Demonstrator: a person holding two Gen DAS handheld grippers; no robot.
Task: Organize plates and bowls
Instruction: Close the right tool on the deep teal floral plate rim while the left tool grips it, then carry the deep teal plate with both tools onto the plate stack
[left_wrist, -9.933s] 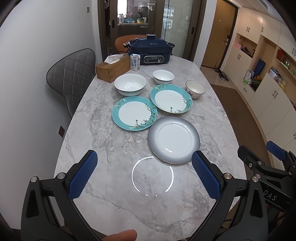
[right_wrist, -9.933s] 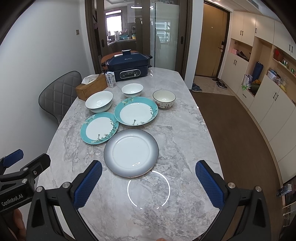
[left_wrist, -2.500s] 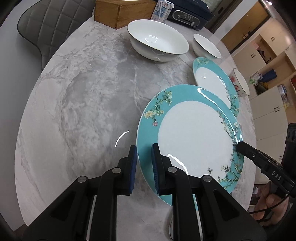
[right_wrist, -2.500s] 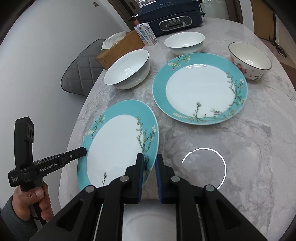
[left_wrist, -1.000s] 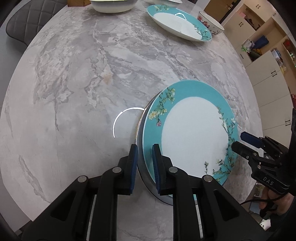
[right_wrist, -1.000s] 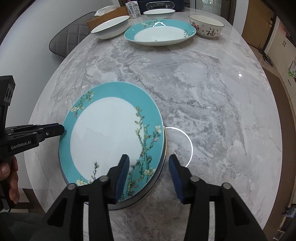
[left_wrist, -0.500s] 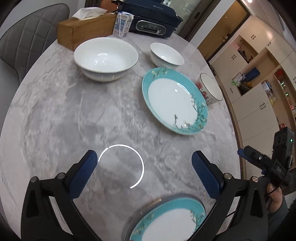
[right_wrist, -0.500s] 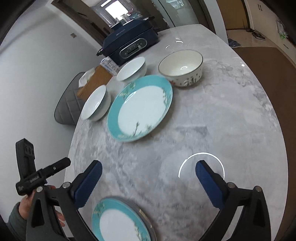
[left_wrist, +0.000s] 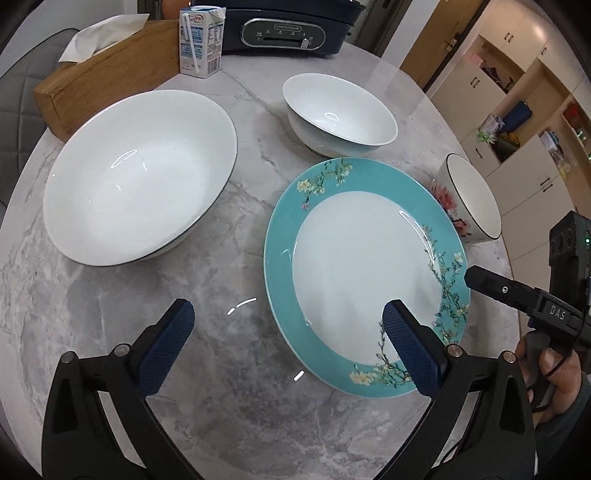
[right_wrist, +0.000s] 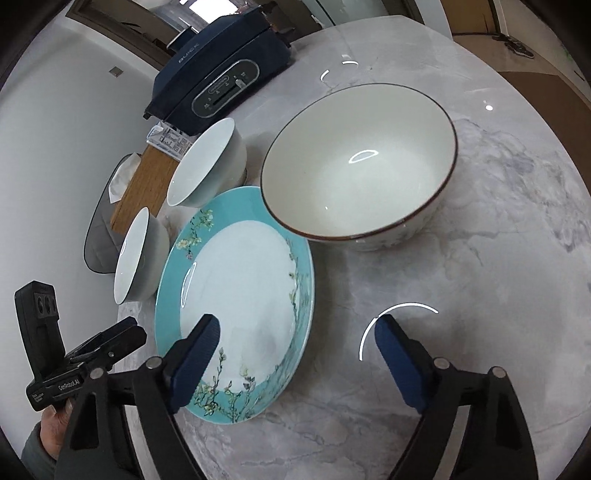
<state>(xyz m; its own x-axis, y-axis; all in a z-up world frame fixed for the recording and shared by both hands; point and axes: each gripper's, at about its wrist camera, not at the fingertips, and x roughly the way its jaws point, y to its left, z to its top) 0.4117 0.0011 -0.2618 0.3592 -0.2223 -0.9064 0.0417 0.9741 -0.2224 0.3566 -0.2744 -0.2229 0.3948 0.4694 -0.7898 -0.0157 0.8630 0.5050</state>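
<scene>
Two grippers with blue pads hung over a grey marble table, and neither held anything. The left gripper filled the bottom of the left wrist view. Its fingers stood wide open. One blue pad was over bare table, and the other was over the lower right edge of a round teal plate with a white middle and flower sprigs. I could not tell if that pad touched the plate.

The right gripper sat at the bottom of the right wrist view. Its jaws were closing. The plate's near edge lay between them, but the pads did not press on it.

The teal plate lay flat on the table in the middle of both views. A big white bowl stood to its left in the left wrist view. A small white bowl stood just above the plate. A cream bowl with a dark rim and pink flowers stood right beside the plate's edge.

At the top were a dark blue electric cooker, a small milk carton and a wooden tissue box.
</scene>
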